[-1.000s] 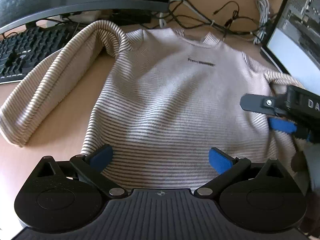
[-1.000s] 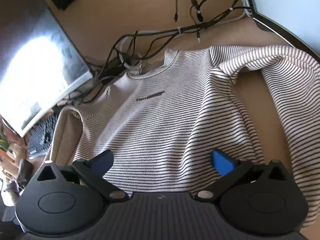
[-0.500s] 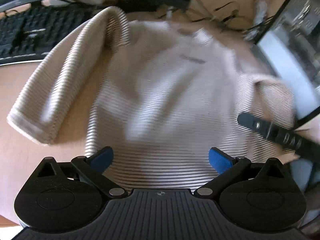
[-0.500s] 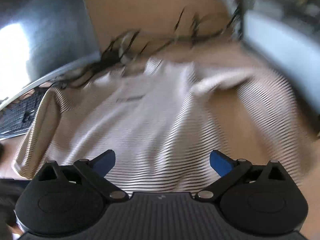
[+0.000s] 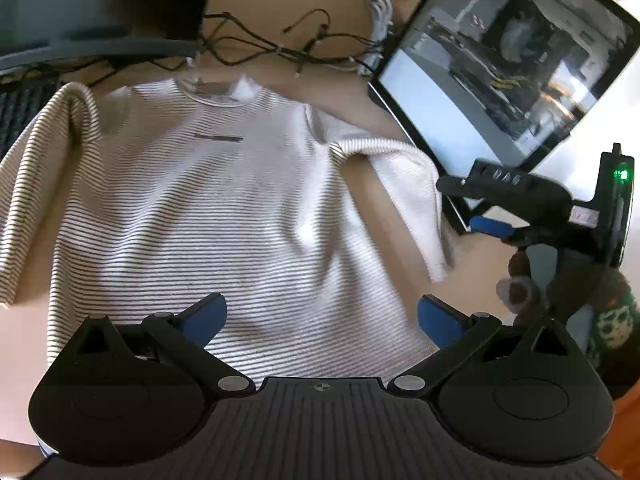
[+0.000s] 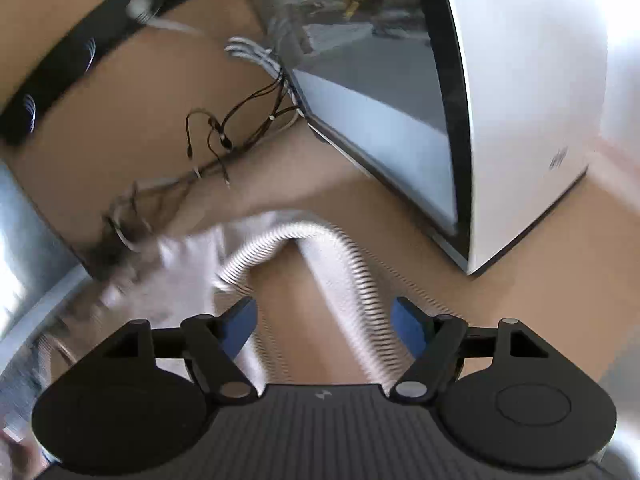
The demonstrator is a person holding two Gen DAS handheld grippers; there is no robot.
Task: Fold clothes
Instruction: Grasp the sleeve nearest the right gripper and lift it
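Striped knit sweater, white with thin dark lines, spread front-up on the tan bench, collar at the far edge by the tangle of cables. Left sleeve humped in a soft arch near the keyboard; right sleeve bent outward towards the glass-sided computer case. No fold across the body visible.

Left gripper over the near hem, jaws wide apart, nothing between them. Right gripper at the right sleeve, jaws likewise apart, straddling the ribbed fabric without pinching it; also seen from the left view at the right edge, held in a gloved hand.

Probably light and limp, ribbed cloth with some grip, likely to sag and drag when lifted by one point. Best holds by this reading: cuff or sleeve edge, shoulder seam, hem corners, where doubled fabric gives the jaws something to bite.

Hard to read: right view smeared by motion, sweater body there only a pale blur. Near hem hidden under the left gripper body. Left cuff cut off at the picture edge. Small dark chest print illegible.
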